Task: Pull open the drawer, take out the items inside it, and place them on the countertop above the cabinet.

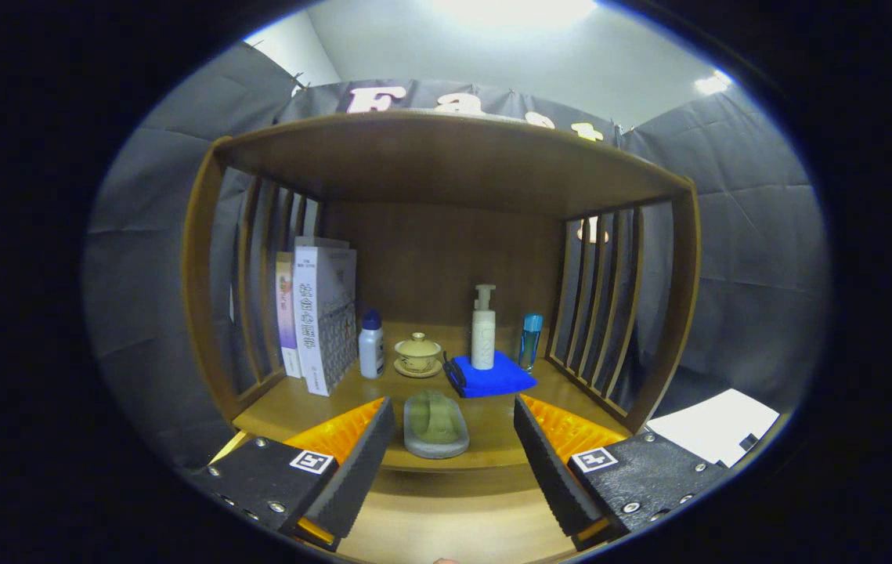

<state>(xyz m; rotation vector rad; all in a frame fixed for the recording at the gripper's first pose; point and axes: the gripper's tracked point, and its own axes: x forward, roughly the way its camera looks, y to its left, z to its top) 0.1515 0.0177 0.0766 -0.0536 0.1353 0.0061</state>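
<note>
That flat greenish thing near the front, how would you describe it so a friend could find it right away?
Look into the wooden shelf unit and onto its countertop. Near the front edge, just ahead of the open gripper and between its fingers, lies a shallow grey oval dish holding something green. It lies flat alone, while the bottles, books and lidded cup stand further back.

Dish (435, 424): grey oval, greenish inside, flat on the wooden countertop (485, 435) near its front edge, ahead of and between the hand-held gripper (453, 454) fingers, which are spread wide, touching nothing.
</note>
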